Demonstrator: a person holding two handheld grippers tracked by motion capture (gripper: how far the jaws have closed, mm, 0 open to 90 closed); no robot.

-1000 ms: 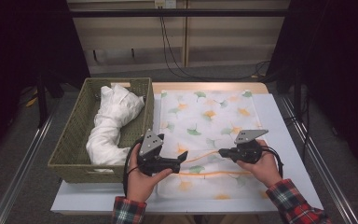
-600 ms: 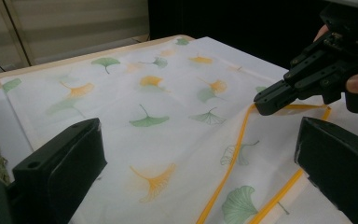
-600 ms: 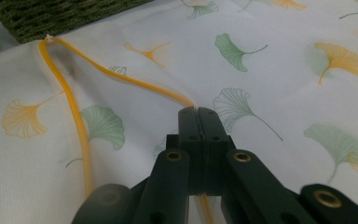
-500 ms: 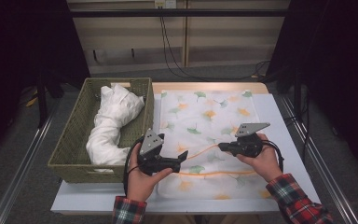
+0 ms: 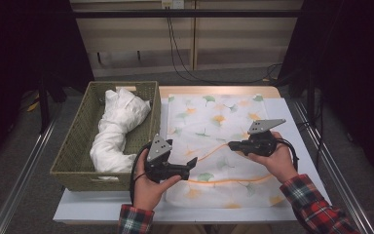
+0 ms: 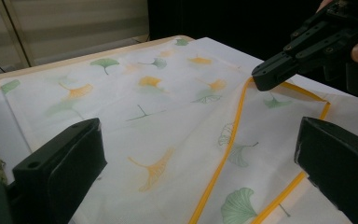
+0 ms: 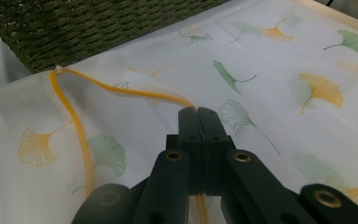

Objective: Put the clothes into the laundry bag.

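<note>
right tongs (image 7: 198, 112) clamped on the orange hem (image 7: 121, 91) of the ginkgo-print cloth (image 5: 214, 141), pinch sits at the fold, hem lifted off the layer underneath. cloth lies spread on the bench (image 5: 282, 109), just right of the wicker basket (image 5: 78, 146) that holds the white bundle (image 5: 117, 126). left tongs (image 6: 191, 158) are wide open, hovering low over the near part of the cloth, nothing between the pads. in the left gripper view the right tongs (image 6: 270, 74) show up top right, biting the hem where it peaks.

step in hand, my read: fold the near edge over, one corner per hand.

how i'd do it well:
- get the left tongs onto the hem before the right goes further. a one-sided pull will skew the sheet.
- grab the single top layer only. fabric looks thin and sheer, easy to catch two layers.
- bite on the orange hem itself, it looks the stiffest part and likely slips least.
- keep both pinches level and move together, so the fold line stays parallel to the far edge.
- stay low, less drag on the part lying flat.
- watch the basket side, left corner lies close to its wall.
</note>
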